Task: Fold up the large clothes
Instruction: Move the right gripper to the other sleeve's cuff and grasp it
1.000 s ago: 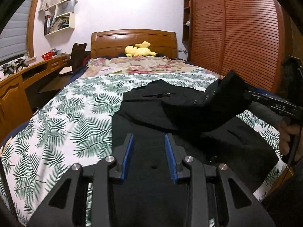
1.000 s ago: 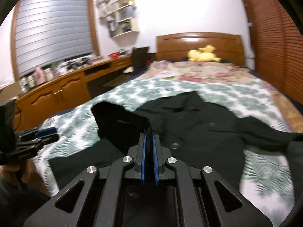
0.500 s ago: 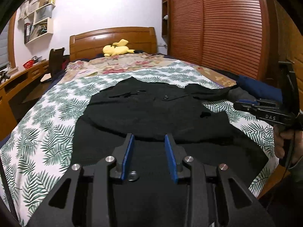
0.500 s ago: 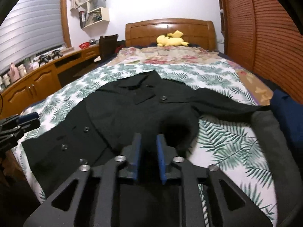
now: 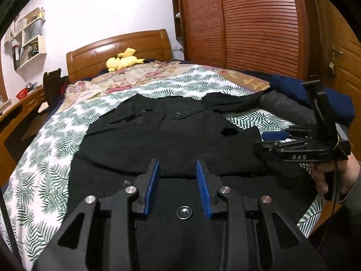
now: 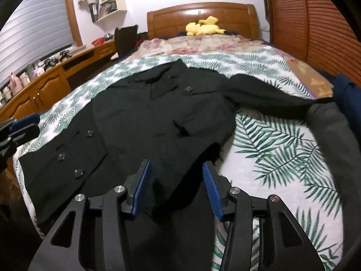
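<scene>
A large black buttoned coat (image 5: 171, 140) lies spread on the leaf-print bed cover, one sleeve folded across its front and the other sleeve (image 6: 266, 97) stretched out to the right. My left gripper (image 5: 177, 169) is open and empty, low over the coat's near hem. My right gripper (image 6: 174, 170) is open, hovering over the coat's right lower edge with cloth beneath its blue pads (image 6: 141, 187). The right gripper also shows in the left wrist view (image 5: 270, 139), held in a hand. The left gripper shows at the left edge of the right wrist view (image 6: 15, 131).
The bed (image 6: 282, 149) has a wooden headboard (image 5: 117, 47) with a yellow plush toy (image 5: 124, 62). Grey (image 6: 327, 126) and navy clothes (image 5: 293, 88) lie at the bed's right edge. A wooden desk (image 6: 45, 85) runs along the left, a louvred wardrobe (image 5: 259, 22) along the right.
The right gripper was shut on a coat flap a second ago, laid it across the coat, then opened and drew back. The left gripper stayed open and shifted right.
</scene>
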Demonstrator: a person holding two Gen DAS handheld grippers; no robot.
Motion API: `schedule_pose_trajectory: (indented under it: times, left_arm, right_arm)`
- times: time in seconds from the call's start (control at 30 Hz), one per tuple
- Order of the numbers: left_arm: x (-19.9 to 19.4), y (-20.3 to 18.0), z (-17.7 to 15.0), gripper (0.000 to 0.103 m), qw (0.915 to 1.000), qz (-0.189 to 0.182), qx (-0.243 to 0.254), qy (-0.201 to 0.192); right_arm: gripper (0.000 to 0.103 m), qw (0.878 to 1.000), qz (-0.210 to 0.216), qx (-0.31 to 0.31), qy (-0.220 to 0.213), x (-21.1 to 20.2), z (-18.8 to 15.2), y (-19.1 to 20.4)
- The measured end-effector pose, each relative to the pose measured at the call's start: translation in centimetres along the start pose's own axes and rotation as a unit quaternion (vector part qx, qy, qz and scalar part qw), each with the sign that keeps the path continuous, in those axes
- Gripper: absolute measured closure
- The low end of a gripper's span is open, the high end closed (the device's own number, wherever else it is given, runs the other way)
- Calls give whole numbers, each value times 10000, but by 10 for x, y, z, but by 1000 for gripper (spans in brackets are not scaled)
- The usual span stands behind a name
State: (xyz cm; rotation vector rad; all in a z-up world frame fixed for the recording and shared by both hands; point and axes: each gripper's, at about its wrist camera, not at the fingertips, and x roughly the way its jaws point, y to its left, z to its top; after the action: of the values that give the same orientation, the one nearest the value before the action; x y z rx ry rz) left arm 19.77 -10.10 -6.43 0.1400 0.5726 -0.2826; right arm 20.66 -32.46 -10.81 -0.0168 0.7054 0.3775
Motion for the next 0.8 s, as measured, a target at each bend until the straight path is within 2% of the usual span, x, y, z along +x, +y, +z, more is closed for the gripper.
schedule_pose_trajectory:
  times: [0.17, 0.3, 0.47, 0.63, 0.8]
  left_arm:
    - [26, -1, 1, 71, 9998, -113, -137, 47]
    - [49, 3, 3, 71, 9998, -150, -128, 52]
    - [69, 13, -3, 71, 9998, -128, -163, -84]
    - [80, 15, -13, 71, 9989, -416, -208, -4]
    - [76, 14, -15, 71, 9982, -542, -213, -120]
  right_arm:
    - [55, 9999, 15, -39, 137, 14, 1, 1]
    - [55, 9994, -132, 0, 305, 27, -1, -1]
    - [56, 9964, -432, 61, 722, 53, -8, -3]
    - [56, 9971, -467, 79, 598, 50, -15, -6]
    - [55, 9976, -637, 288, 4, 7, -24, -10]
